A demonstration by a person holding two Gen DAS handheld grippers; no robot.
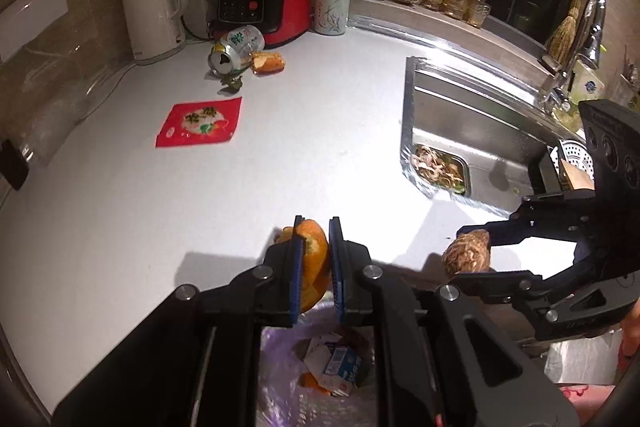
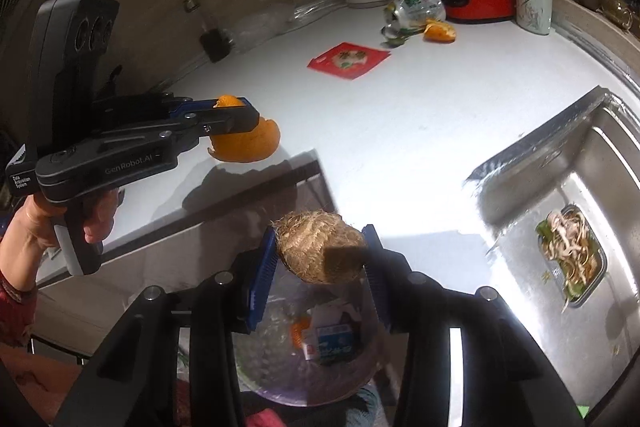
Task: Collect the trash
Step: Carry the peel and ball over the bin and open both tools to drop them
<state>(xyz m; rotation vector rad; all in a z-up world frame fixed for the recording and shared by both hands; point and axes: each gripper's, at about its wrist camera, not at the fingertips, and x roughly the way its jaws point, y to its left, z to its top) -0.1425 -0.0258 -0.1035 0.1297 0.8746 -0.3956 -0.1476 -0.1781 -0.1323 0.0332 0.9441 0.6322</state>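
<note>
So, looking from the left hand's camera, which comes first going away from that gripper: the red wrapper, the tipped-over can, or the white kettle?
Starting from the left gripper, which grips an orange peel:
1. Red wrapper, flat on the counter, up and to the left.
2. Tipped-over can, farther back, by the red blender base.
3. White kettle, against the back wall, left of the can. It is only a little beyond the can.

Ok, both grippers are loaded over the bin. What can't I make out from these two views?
- Trash bin: rim and fill level hidden behind the right gripper and its brown husk; the left view blocks it likewise.
- Orange peel: far side covered by left gripper.
- Crushed can: label too small.
- Sink: right end hidden behind the right gripper.
</note>
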